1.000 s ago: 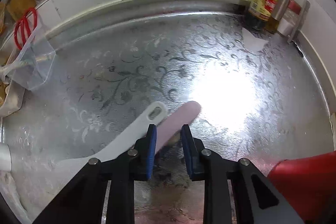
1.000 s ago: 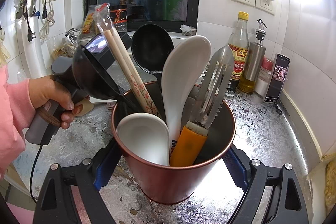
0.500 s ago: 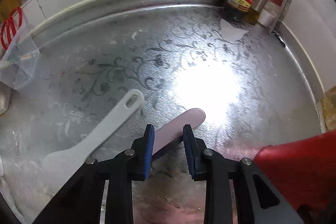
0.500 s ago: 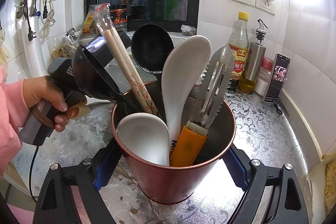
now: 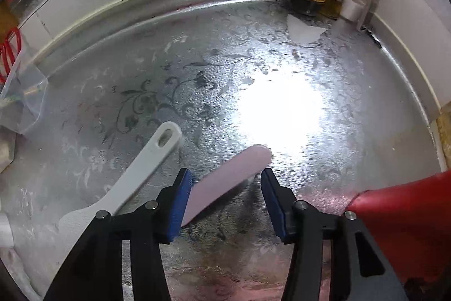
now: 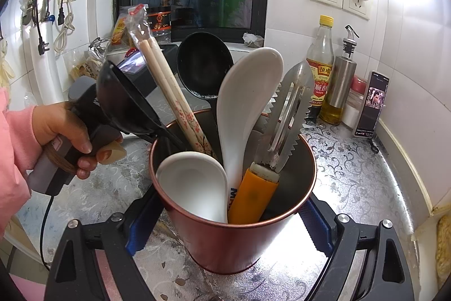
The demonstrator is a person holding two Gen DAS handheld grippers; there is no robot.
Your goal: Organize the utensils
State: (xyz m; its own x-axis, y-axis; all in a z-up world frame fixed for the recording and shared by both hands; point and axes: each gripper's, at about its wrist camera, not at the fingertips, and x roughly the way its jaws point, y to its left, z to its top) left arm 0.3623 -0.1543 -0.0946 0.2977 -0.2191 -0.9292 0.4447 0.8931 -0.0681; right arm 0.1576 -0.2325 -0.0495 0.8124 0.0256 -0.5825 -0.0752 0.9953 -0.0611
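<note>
In the left wrist view a pink utensil handle [image 5: 234, 174] lies slanted on the patterned metal counter [image 5: 197, 69]. My left gripper [image 5: 225, 177] straddles it; its jaws have just been opening and the blue pads stand clear of it. A white spatula [image 5: 146, 168] lies just to its left. My right gripper [image 6: 228, 227] is shut on a red utensil cup [image 6: 234, 241], whose side also shows in the left wrist view [image 5: 408, 216]. The cup holds chopsticks [image 6: 169, 86], a black ladle [image 6: 204, 64], white spoons [image 6: 248, 98] and an orange-handled scaler [image 6: 284, 117].
An oil bottle [image 6: 320, 66], a steel dispenser [image 6: 342, 81] and a phone [image 6: 372, 103] stand in the back right corner by the tiled wall. A clear bag with red scissors [image 5: 11, 52] sits at the far left. A person's hand [image 6: 62, 131] grips the left gripper's handle.
The left jaws have spread apart and let go of the pink handle, which now lies between them. The left view has shifted slightly across the counter. The right gripper and cup have not moved.
</note>
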